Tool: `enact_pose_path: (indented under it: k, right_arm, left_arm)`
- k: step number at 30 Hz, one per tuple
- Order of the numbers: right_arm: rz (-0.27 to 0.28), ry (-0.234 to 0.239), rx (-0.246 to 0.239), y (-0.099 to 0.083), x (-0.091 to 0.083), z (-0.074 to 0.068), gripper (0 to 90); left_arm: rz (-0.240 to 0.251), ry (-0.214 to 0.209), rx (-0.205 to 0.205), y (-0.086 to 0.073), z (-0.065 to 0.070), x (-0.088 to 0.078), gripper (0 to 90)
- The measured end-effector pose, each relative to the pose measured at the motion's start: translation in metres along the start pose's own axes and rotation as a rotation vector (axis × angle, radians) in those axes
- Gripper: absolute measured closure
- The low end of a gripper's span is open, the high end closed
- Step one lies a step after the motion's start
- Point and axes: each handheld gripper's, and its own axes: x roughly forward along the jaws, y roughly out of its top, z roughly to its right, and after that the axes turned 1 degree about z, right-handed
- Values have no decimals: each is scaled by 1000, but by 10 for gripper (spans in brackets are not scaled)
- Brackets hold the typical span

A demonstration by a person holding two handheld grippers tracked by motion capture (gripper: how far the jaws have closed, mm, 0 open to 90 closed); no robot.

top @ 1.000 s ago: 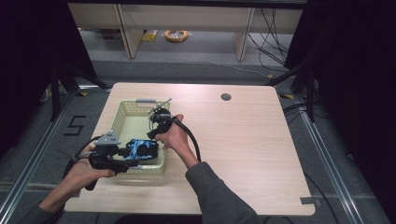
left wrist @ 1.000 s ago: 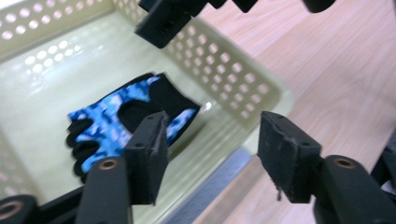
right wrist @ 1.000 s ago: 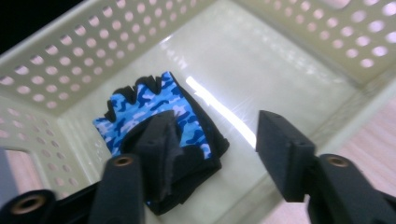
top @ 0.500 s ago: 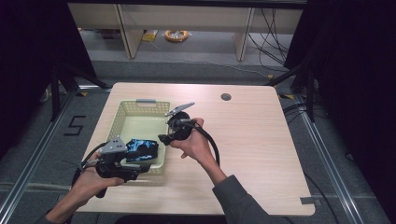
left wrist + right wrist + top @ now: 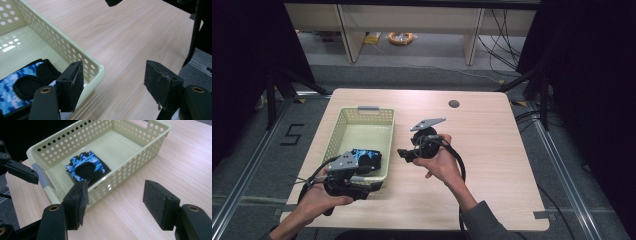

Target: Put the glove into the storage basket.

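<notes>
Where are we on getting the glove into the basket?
Done: the blue camouflage glove lies flat inside the pale green basket, at its near end. In hand: nothing. The jaws of the left gripper and the right gripper have just been opening, with only bare table between them; the right one is beside the basket, over the table. Left: no other loose item shows on the table, so probably just pulling clear.

High view looks down; both gripper views closely share the basket [image 5: 140,160]
</notes>
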Motion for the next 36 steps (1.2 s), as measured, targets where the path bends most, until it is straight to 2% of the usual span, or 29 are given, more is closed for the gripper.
enact_pose_path:
  k: [1,3,6,10,12,13,15,16,17,18,19,20,22,23,24,25,26,27,28,30,31,34,35,36]
  right_arm:
    - [-6,5,-8,-2,-4,2,374]
    - [-7,9,16,-8,-11,3,361]
    - [-1,0,26,-16,-19,6,356]
    - [6,1,47,-30,-30,9,351]
    - [23,-8,22,-36,-34,13,349]
    - [20,-9,44,-39,-36,13,349]
    - [24,-13,40,-44,-40,15,349]
    - [38,-9,29,-47,-41,16,348]
    - [40,-13,55,-49,-43,16,348]
    - [44,-3,51,-51,-44,17,347]
    - [45,-21,56,-54,-46,16,347]
    - [43,-17,54,-55,-47,17,347]
    - [58,-25,59,-59,-49,17,346]
    - [49,-15,70,-61,-51,17,345]
    - [62,-14,48,-63,-51,19,345]
    - [54,-16,80,-64,-53,17,345]
    - [69,-7,78,-67,-52,19,344]
    - [54,-23,66,-69,-53,19,343]
    - [54,-10,73,-70,-53,20,344]
    - [61,-10,78,-73,-54,22,343]
    - [56,-3,89,-75,-54,22,343]
    - [50,-18,88,-82,-56,23,343]
    - [60,-19,84,-85,-56,24,343]
    - [51,-9,109,-88,-57,22,343]
  left_arm:
    - [3,-6,-14,-1,2,1,312]
    - [15,-21,-13,-2,5,4,313]
    - [13,-22,9,-3,9,7,313]
    - [20,-41,10,-6,16,11,313]
    - [14,-44,22,-7,19,12,313]
    - [19,-49,21,-7,20,13,313]
    - [21,-52,24,-9,24,16,313]
    - [24,-55,34,-9,25,16,313]
    - [27,-56,25,-10,26,17,313]
    - [30,-57,34,-10,27,17,314]
    - [33,-52,26,-10,28,17,314]
    - [33,-49,34,-11,28,18,315]
    - [38,-43,24,-13,30,19,316]
    - [32,-47,22,-14,30,18,317]
    - [33,-49,28,-14,30,19,317]
    - [36,-41,36,-14,31,18,317]
    - [36,-41,28,-16,32,18,317]
    - [30,-44,20,-16,33,18,318]
    - [32,-52,33,-17,32,19,318]
    - [35,-57,29,-18,33,20,319]
    - [19,-52,33,-19,33,19,319]
    - [21,-54,13,-21,34,21,320]
    - [13,-53,23,-21,34,21,320]
    - [13,-53,24,-22,35,22,320]
